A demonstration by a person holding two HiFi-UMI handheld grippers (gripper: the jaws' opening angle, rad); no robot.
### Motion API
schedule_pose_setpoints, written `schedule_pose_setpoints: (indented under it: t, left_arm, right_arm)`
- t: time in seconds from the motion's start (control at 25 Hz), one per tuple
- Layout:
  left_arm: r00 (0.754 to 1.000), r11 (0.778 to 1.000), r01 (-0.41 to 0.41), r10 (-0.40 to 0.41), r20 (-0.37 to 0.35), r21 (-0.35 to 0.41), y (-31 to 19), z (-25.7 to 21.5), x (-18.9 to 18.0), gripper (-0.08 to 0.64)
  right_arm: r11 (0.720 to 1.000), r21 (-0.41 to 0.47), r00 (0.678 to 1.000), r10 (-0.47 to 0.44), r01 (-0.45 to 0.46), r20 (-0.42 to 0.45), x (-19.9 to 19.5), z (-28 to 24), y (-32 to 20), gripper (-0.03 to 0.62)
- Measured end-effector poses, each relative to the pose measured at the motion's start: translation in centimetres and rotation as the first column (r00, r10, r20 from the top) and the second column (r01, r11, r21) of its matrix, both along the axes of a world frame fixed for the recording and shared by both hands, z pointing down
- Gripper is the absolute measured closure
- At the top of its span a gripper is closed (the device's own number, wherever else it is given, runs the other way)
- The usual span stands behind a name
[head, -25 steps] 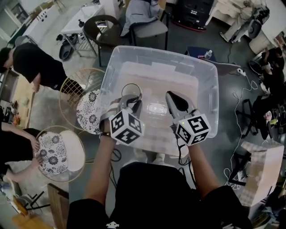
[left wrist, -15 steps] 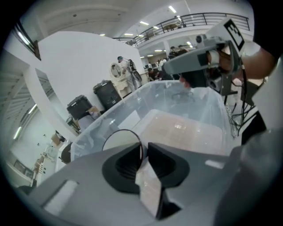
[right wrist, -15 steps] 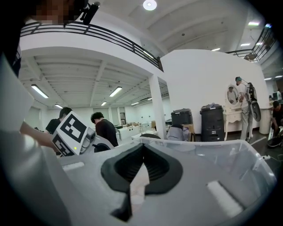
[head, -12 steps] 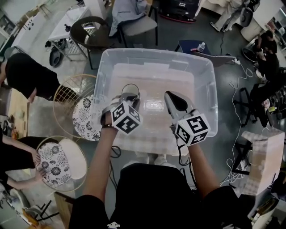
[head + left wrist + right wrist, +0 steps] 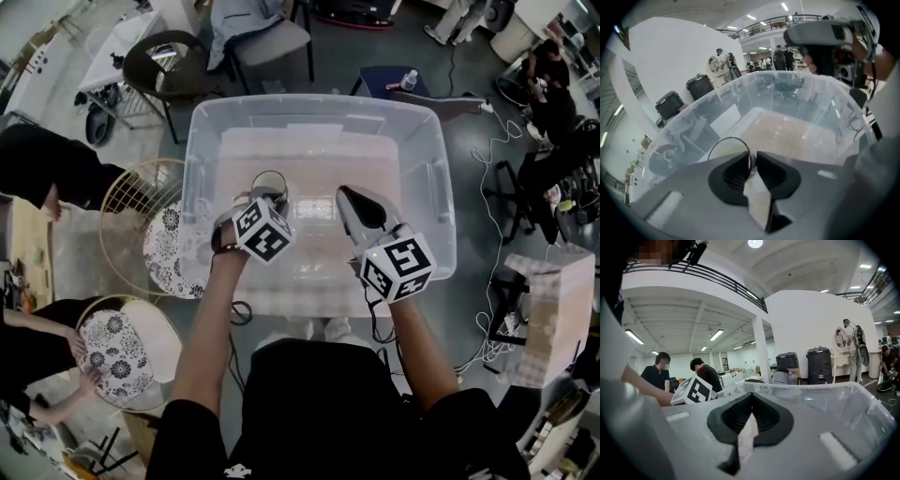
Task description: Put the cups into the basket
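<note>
A clear cup with a dark rim [image 5: 270,182] hangs inside the big clear plastic bin [image 5: 309,101], near its left side. My left gripper [image 5: 271,201] is shut on the cup's rim; in the left gripper view the cup's rim [image 5: 717,143] runs between the jaws of the left gripper [image 5: 752,159], with the bin's wall [image 5: 797,93] beyond. My right gripper [image 5: 350,197] hovers over the bin's middle, to the right of the cup. In the right gripper view the right gripper [image 5: 751,397] is shut with nothing in it, above the bin [image 5: 825,394].
Two wicker chairs with floral cushions [image 5: 173,246] [image 5: 112,342] stand left of the bin. A dark round chair [image 5: 159,61] is at the back left, a cardboard box [image 5: 553,319] and cables at the right. People sit and stand around the room.
The head view has shifted slightly. Both grippers keep about the same place over the bin, and the left one still holds the cup by its rim.
</note>
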State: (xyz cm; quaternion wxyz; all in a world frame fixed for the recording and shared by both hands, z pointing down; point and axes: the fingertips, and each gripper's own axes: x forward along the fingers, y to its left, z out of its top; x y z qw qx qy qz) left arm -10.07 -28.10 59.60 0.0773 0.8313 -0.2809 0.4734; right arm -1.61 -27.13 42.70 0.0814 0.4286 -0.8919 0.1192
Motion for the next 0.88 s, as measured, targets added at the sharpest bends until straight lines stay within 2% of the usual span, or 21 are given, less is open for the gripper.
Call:
schedule_pose_setpoints:
  t: [0.36,0.64,0.88]
  left_arm:
    - [0.999,0.996,-0.054,0.054,-0.005,-0.066,-0.5,4.7,1.5,0.497]
    - [0.997,0.988,-0.073,0.074,0.004,-0.134,-0.1,8.3,1.5,0.497]
    - [0.996,0.984,-0.077,0.081,0.021,-0.159,-0.1,10.9,1.7,0.497]
  right_arm:
    - [0.999,-0.027,0.999,0.035,-0.035,-0.018,0.5,1.2,-0.3,0.591]
    - [0.997,-0.048,0.998,0.056,-0.057,-0.029,0.8,2.3,-0.5,0.591]
    - [0.995,-0.060,0.997,0.072,-0.074,-0.028,1.0,2.7,-0.5,0.591]
